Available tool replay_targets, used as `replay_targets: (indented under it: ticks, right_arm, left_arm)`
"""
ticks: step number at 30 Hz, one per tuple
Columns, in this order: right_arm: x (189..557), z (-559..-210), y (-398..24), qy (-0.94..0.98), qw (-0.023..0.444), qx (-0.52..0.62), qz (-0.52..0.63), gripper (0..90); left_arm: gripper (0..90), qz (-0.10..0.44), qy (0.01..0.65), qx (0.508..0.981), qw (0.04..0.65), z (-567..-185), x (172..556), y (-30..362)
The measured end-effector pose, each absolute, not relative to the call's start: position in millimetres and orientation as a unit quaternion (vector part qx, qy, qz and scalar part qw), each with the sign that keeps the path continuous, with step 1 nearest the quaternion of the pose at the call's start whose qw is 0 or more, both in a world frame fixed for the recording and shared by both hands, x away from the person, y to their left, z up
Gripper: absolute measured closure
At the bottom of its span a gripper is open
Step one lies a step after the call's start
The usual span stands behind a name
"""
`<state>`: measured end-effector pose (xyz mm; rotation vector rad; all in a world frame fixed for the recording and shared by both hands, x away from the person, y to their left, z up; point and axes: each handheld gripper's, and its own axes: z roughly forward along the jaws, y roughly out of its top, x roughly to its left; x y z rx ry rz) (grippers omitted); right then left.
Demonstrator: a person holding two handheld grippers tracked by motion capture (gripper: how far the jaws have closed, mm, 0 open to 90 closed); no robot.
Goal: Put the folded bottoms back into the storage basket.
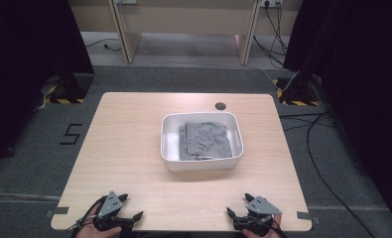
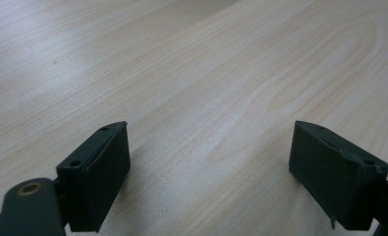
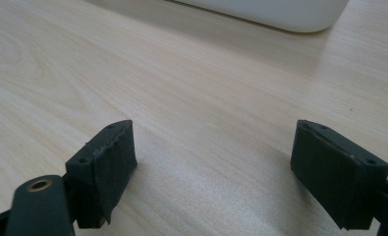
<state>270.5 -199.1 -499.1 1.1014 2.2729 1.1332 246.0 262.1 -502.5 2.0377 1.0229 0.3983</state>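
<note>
A white rectangular tub [image 1: 202, 166] stands in the middle of the wooden table [image 1: 124, 148], and a folded grey cloth [image 1: 205, 141] lies inside it. My left gripper [image 1: 132, 207] rests at the table's near-left edge, held by a hand, its jaws wide apart with nothing between them. At the near-right edge my right gripper [image 1: 239, 204] also stands open and empty. In the left gripper view the left gripper [image 2: 208, 162] hovers over bare wood. In the right gripper view the right gripper [image 3: 213, 162] is over bare wood, with the tub's wall [image 3: 275, 12] ahead.
A small dark round disc [image 1: 220, 105] sits near the table's far edge. Grey carpet surrounds the table, with cables [image 1: 322, 148] trailing on the floor at the right and black curtains on both sides. Wooden furniture legs stand beyond the table.
</note>
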Motion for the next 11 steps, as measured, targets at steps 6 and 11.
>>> replay_targets:
  ticks: [6, 11]
  right_arm:
    - [269.8, -499.9, -199.4, 0.805, 0.186, 0.391, 0.406, 17.9]
    - [269.8, -500.1, -199.4, 0.804, 0.186, 0.391, 0.407, 17.9]
  left_arm:
    - [14.7, 0.158, 0.406, 0.805, 0.403, -502.9, 246.5, 263.1]
    - [14.7, 0.158, 0.405, 0.805, 0.404, -503.1, 246.8, 263.5]
